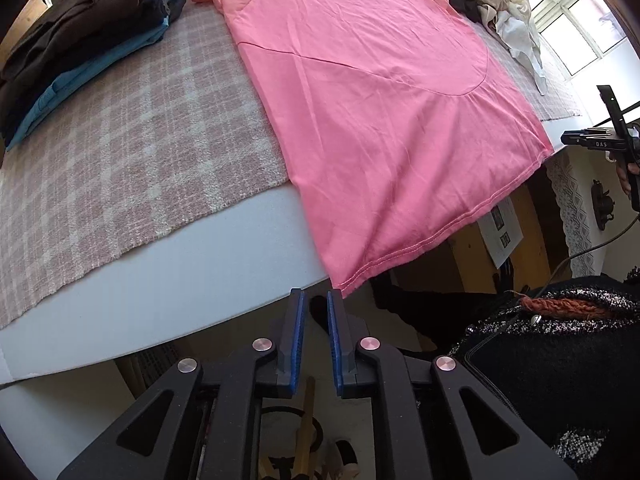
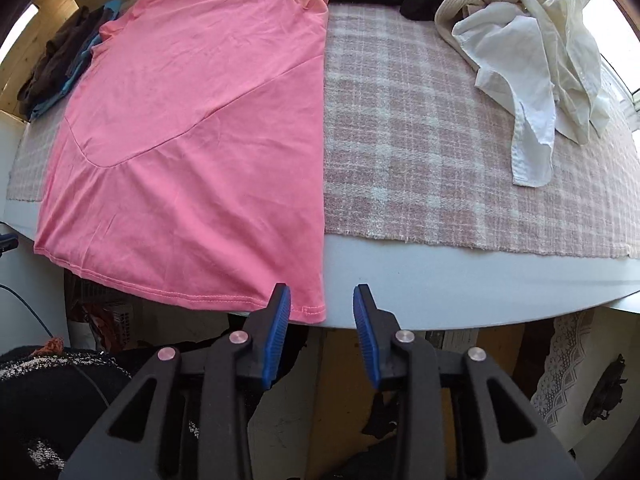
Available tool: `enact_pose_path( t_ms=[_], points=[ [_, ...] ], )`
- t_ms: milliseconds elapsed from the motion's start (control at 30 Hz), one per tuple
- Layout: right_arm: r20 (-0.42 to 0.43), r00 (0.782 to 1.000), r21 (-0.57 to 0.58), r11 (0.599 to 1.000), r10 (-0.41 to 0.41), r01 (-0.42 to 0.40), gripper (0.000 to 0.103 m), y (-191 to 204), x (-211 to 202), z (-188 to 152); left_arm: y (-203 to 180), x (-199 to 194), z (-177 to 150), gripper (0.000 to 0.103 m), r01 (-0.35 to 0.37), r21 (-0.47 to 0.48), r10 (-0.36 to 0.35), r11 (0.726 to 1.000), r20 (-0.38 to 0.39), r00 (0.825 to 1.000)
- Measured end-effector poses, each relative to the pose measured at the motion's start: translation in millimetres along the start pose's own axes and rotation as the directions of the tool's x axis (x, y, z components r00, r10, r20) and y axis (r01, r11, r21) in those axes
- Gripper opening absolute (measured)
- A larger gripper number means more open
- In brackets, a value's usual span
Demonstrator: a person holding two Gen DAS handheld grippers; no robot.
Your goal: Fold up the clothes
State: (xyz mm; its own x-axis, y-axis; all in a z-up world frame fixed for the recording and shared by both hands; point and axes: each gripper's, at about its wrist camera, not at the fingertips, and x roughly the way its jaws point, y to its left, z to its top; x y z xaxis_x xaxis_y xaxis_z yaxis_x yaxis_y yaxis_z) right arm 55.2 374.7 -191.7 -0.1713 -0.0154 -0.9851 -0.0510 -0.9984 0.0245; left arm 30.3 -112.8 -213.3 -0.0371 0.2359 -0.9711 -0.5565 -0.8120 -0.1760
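Observation:
A pink shirt [image 1: 380, 100] lies flat on the checked cloth, sides folded in, its hem hanging over the table's front edge; it also shows in the right wrist view [image 2: 192, 140]. My left gripper [image 1: 317, 300] is open with a narrow gap and empty, just below the hem's left corner. My right gripper [image 2: 322, 296] is open and empty, at the hem's right corner, its left fingertip [image 2: 282, 300] beside the cloth. The right gripper also shows in the left wrist view [image 1: 596, 138].
A stack of folded dark and blue clothes [image 1: 80, 48] lies far left. A heap of white, beige and black garments [image 2: 520, 40] lies far right. The white table [image 2: 460, 280] carries a pink checked cloth [image 2: 440, 140]. My dark sweater [image 1: 560, 360] is close below.

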Motion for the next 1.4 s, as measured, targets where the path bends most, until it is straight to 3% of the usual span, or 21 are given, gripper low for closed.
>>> enact_pose_path(
  t_ms=[100,267,433,567,700,933,1100,1167,1267,1367,1400],
  points=[
    [0.126,0.992,-0.047,0.999,0.009,-0.003,0.033,16,-34,42,17,-15,21,0.011,-0.024,-0.013,0.025,1.0,0.068,0.997],
    [0.253,0.967,-0.139,0.99,0.037,-0.001,0.037,29,-47,148,36,-27,97,0.011,-0.071,-0.027,0.075,0.997,0.186,0.98],
    [0.269,0.959,-0.179,0.983,0.088,-0.04,0.037,19,-25,262,42,-25,191,0.011,-0.113,-0.056,0.124,0.992,0.261,0.957],
    [0.241,0.968,-0.252,0.968,0.077,-0.015,0.038,15,5,343,35,-23,258,0.014,-0.153,-0.047,0.16,0.987,0.258,0.953],
    [0.191,0.98,-0.326,0.945,0.058,0.007,0.041,21,48,401,36,-19,313,0.019,-0.21,-0.029,0.211,0.977,0.225,0.951],
    [0.112,0.994,-0.437,0.897,-0.014,0.062,0.041,36,111,448,68,8,390,0.019,-0.27,0.026,0.264,0.963,0.136,0.955],
    [0.047,0.998,-0.444,0.896,0.047,-0.022,0.041,39,137,465,94,44,434,0.023,-0.252,0.062,0.248,0.966,0.072,0.966],
    [0.033,0.998,-0.463,0.886,0.057,-0.035,0.041,44,141,466,102,62,446,0.03,-0.264,0.097,0.261,0.96,0.044,0.964],
    [0.019,0.998,-0.481,0.876,0.059,-0.042,0.04,49,143,467,114,86,458,0.029,-0.28,0.118,0.283,0.953,-0.002,0.959],
    [0.004,0.998,-0.492,0.869,0.065,-0.055,0.037,52,142,467,125,99,465,0.029,-0.237,0.1,0.242,0.966,-0.034,0.97],
    [0.001,0.998,-0.494,0.867,0.068,-0.059,0.031,52,141,467,127,99,466,0.029,-0.224,0.096,0.228,0.97,-0.035,0.973]
  ],
)
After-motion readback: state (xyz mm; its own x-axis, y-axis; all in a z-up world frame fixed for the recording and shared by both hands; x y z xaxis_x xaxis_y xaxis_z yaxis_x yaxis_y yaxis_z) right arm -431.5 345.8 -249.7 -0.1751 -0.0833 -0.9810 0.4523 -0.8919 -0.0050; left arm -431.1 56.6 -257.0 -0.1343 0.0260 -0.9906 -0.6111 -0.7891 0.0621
